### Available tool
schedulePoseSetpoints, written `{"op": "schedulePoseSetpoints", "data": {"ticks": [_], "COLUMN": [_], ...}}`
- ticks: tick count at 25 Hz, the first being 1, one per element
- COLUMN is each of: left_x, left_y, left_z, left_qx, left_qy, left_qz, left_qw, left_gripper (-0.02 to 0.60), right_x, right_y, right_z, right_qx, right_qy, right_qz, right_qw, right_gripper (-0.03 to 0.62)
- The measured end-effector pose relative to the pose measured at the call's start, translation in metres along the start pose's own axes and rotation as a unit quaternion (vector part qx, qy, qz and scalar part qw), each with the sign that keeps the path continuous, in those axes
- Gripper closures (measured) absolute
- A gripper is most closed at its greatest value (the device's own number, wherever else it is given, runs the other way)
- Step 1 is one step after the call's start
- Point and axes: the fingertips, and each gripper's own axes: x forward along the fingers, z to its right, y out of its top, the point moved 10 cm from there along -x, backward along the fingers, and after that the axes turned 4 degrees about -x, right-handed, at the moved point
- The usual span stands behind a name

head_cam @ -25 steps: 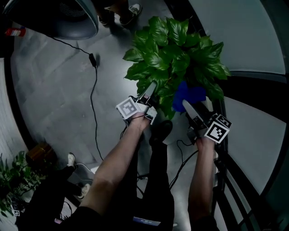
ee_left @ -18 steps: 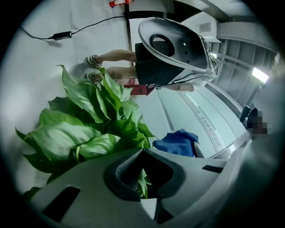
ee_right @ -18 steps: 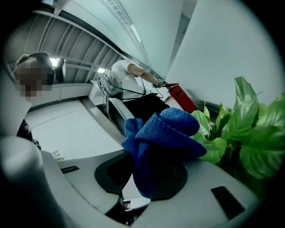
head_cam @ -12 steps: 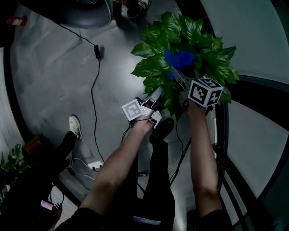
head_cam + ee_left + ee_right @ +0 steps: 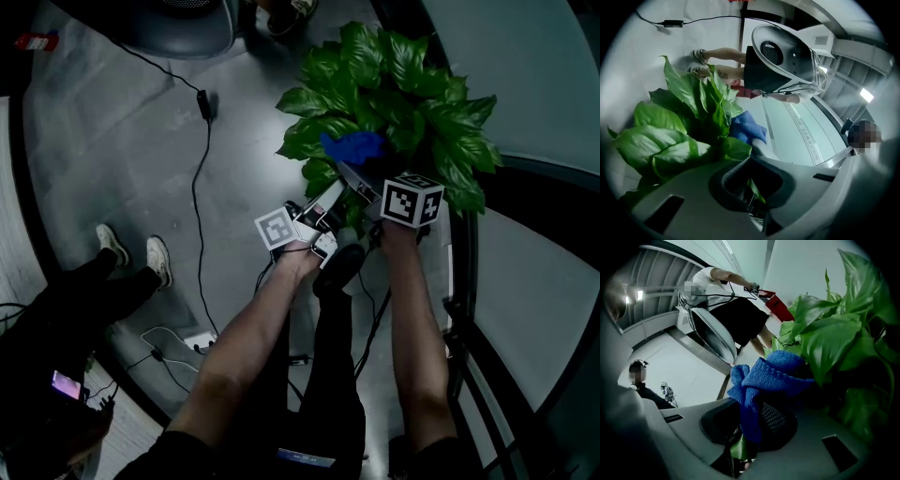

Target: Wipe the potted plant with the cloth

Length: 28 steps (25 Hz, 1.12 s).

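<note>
Head view: one potted plant [image 5: 394, 84], one cloth [image 5: 352, 145], left claw [image 5: 328, 199], right claw [image 5: 347, 172].

You'll find no word, brand or number that can be read in any view. The marker cube [image 5: 278, 228] on your left gripper [image 5: 330, 194] and the one [image 5: 411, 202] on your right gripper [image 5: 345, 170] carry only black-and-white square patterns.

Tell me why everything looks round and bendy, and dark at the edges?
Head view: dim, and the wide lens bows straight lines, but the potted plant looks bright green. Left gripper view: fisheye circle with black corners. Right gripper view: same bending; the cloth up close is sharp.
</note>
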Motion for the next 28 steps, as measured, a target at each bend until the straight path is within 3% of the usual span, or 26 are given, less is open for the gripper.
{"op": "schedulePoseSetpoints", "data": {"ticks": [8,9,10,16,28], "left_x": [-0.004,-0.005,-0.005,-0.008,-0.025], "left_y": [-0.003,-0.003,-0.002,0.002,0.012], "left_z": [0.01,0.011,0.013,0.021,0.033], "left_qx": [0.006,0.006,0.005,0.01,0.023], "left_qy": [-0.042,-0.049,-0.056,-0.077,-0.067], "left_qz": [-0.001,0.003,0.006,-0.001,-0.016], "left_qw": [0.9991,0.9988,0.9984,0.997,0.9973], "left_gripper": [0.47,0.436,0.349,0.297,0.213], "right_x": [-0.01,-0.01,-0.01,-0.01,-0.009], "right_y": [-0.009,-0.01,-0.011,-0.01,-0.031], "right_z": [0.003,0.004,0.004,-0.001,-0.041], "right_qx": [0.031,0.032,0.033,0.042,0.023], "right_qy": [0.024,0.024,0.024,0.034,0.084], "right_qz": [-0.004,-0.007,-0.011,-0.02,-0.076], "right_qw": [0.999,0.999,0.999,0.998,0.993], "right_gripper": [0.494,0.494,0.494,0.494,0.496]}}
